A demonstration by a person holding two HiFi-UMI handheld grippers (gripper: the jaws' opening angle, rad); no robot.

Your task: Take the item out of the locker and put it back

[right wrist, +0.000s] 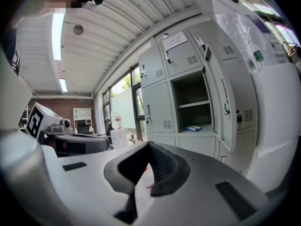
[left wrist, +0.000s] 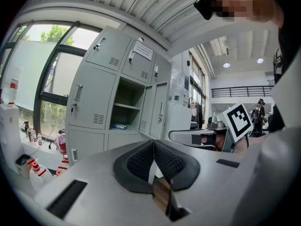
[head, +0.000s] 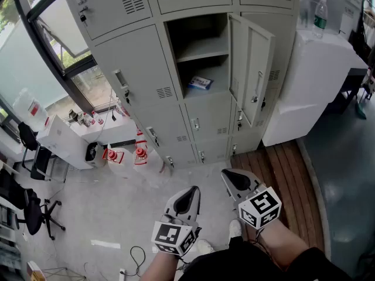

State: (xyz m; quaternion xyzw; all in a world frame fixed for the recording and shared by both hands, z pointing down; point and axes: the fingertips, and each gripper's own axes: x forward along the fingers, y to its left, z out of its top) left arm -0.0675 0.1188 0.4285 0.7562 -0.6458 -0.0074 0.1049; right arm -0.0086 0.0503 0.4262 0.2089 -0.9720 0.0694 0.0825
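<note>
A grey locker bank (head: 146,69) stands ahead with one compartment's door (head: 252,75) swung open to the right. On that compartment's floor, under a shelf, lies a small blue-and-white packet (head: 201,82), also seen as the packet (left wrist: 119,126) and the packet (right wrist: 193,128). My left gripper (head: 191,193) and right gripper (head: 233,177) hang low near my knees, well short of the locker. Both are shut with nothing between the pads. The left gripper (left wrist: 153,144) and right gripper (right wrist: 148,146) show tips touching.
A white cabinet (head: 319,81) with a plastic bottle (head: 320,13) on top stands right of the lockers. Left, by the window, are a white box (head: 64,142), red-capped jugs (head: 126,156) and office chairs (head: 32,212). A wooden platform (head: 281,174) lies under the lockers' right side.
</note>
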